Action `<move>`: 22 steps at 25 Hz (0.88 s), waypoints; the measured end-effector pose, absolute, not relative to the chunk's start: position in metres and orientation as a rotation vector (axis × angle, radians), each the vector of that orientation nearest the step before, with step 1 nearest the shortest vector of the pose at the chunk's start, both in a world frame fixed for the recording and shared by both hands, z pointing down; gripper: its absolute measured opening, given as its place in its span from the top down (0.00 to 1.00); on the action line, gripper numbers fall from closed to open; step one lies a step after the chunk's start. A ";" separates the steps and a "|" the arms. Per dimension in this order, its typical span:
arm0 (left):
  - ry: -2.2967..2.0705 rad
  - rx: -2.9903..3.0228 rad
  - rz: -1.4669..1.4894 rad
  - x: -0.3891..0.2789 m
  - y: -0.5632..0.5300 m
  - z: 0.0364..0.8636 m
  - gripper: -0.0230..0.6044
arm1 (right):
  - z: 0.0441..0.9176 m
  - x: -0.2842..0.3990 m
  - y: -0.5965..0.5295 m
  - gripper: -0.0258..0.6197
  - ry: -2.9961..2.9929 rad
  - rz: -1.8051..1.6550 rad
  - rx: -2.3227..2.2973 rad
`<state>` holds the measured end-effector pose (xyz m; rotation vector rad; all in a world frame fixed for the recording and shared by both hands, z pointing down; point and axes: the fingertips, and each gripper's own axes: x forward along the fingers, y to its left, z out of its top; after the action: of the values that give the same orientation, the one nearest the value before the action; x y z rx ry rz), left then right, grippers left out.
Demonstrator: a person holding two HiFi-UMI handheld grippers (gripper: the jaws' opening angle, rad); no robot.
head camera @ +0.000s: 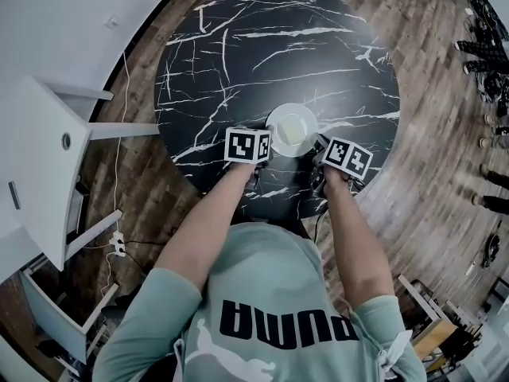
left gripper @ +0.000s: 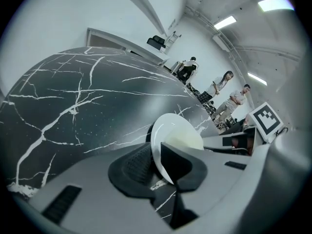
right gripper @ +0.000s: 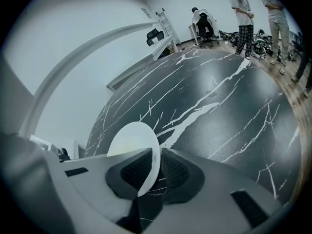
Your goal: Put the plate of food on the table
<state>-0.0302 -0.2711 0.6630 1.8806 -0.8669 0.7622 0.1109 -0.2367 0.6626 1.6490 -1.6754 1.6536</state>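
Dark wooden floor (head camera: 445, 134) rings the round black marble table with white veins (head camera: 238, 46). The white round plate of pale yellow food (head camera: 292, 130) is over the table's near part, held between your two tools. Your left gripper (head camera: 266, 143) has its jaws pinched on the plate's left rim, and in the left gripper view the ribbed dark pads (left gripper: 139, 162) sit on either side of the thin white edge. Your right gripper (head camera: 322, 151) does the same on the opposite rim, its jaws pressed onto the edge in the right gripper view. I can't tell whether the base already touches the marble.

To finish well, bring both sides down evenly so the plate stays level and the food doesn't slide. Wait until the base sits flat before you let go. Then spread both pairs of jaws together and draw each tool outward along the table — not upward, which could catch the rim and tip it. The plate looks close to the near edge, so a spot slightly further in seems safer.

Nothing shows on the marble beside the plate. A white cabinet (head camera: 40, 157) and a white cable on the floor (head camera: 119, 237) lie well off to your left. People standing (left gripper: 229, 89) are far across the room — none of it looks to be in your way.
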 end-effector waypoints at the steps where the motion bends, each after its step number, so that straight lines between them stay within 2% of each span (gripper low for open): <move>1: -0.873 1.881 0.747 -0.032 -0.272 0.661 0.86 | 0.660 0.114 -0.237 0.89 -1.683 1.647 1.659; 5: -0.887 1.869 0.625 -0.042 -0.263 0.647 0.86 | 0.637 0.119 -0.233 0.89 -1.772 1.579 1.672; 8: -0.909 1.884 0.536 -0.056 -0.243 0.622 0.95 | 0.608 0.106 -0.219 0.90 -1.904 1.471 1.600; 10: -0.940 1.904 0.490 -0.064 -0.228 0.599 0.95 | 0.587 0.095 -0.205 0.94 -1.986 1.411 1.544; 16: -1.110 2.021 0.382 -0.076 -0.194 0.526 0.95 | 0.521 0.075 -0.175 0.95 -2.168 1.221 1.451; 22: -1.162 2.199 0.336 -0.056 -0.155 0.460 0.95 | 0.459 0.063 -0.164 0.95 -2.358 1.020 1.381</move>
<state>-0.0561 -0.1551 0.4602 2.1995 -1.1624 0.3355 0.0629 -0.1644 0.4591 1.3812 -2.3580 1.0203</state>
